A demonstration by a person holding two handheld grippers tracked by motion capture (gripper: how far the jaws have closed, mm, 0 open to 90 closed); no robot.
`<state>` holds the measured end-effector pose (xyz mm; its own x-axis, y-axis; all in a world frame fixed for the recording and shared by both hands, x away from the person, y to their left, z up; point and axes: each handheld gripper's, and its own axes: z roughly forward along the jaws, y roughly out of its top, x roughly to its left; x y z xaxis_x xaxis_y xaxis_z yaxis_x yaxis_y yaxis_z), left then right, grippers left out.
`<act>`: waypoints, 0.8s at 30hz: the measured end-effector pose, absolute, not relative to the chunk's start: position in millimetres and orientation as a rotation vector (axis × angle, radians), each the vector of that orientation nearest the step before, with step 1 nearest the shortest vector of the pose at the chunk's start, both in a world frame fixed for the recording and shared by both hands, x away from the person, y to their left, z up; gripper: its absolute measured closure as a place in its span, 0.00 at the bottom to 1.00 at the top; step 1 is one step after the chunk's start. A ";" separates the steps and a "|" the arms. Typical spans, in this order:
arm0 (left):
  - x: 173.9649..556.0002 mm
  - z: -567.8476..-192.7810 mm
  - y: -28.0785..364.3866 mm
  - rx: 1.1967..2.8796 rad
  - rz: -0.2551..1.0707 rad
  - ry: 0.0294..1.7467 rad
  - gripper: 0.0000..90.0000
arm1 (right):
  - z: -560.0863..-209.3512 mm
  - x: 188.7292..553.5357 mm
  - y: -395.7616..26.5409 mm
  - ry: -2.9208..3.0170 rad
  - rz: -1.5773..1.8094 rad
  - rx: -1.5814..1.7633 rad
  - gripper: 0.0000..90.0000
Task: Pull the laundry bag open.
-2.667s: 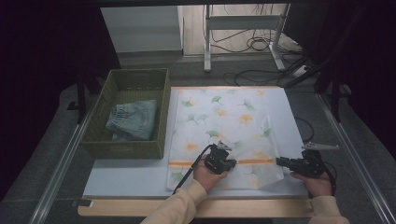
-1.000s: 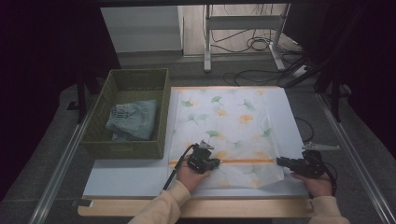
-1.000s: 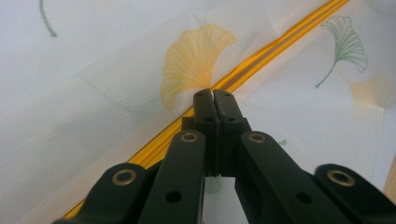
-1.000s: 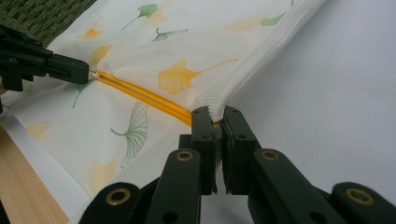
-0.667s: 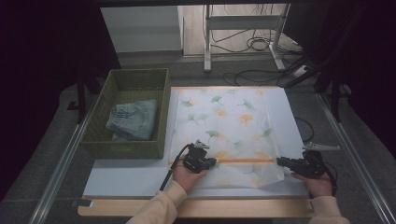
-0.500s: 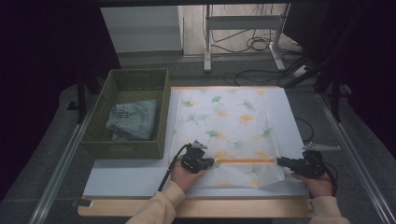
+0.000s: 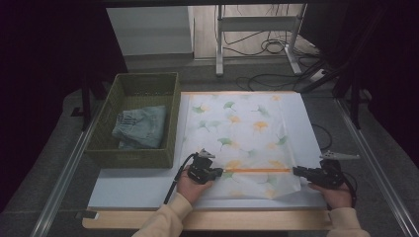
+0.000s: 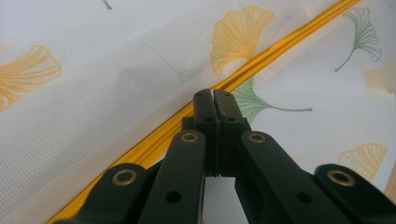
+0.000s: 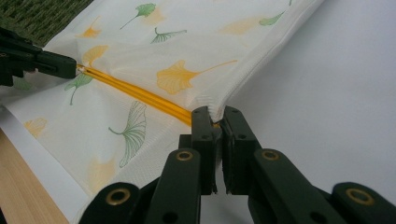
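On white board, ginkgo-print pouch lies flat, seemingly zipped.

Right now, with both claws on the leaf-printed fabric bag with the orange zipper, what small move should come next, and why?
Probably keep the right claw clamped on the edge of the white leaf-printed fabric bag and draw the left claw along the orange zipper toward the bag's left edge. The left claw's jaws are shut at the slider, so one end is anchored.

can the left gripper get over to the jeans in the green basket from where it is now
Probably yes. The left gripper sits shut on the zipper pull at the orange zipper, just beside the basket. The jeans lie uncovered in it; only the near wall needs clearing, after letting go.
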<state>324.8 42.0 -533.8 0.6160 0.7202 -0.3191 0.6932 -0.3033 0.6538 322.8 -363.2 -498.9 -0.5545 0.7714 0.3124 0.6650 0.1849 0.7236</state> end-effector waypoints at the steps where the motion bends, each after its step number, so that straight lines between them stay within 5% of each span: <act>1: 324.7 -533.8 42.0 2.046 0.043 1.110 1.00 | -498.8 322.8 -363.3 2.321 1.314 1.417 0.93; 24: 317.8 -534.2 69.7 2.040 0.070 1.144 1.00 | -498.5 322.3 -363.1 2.319 1.307 1.414 0.93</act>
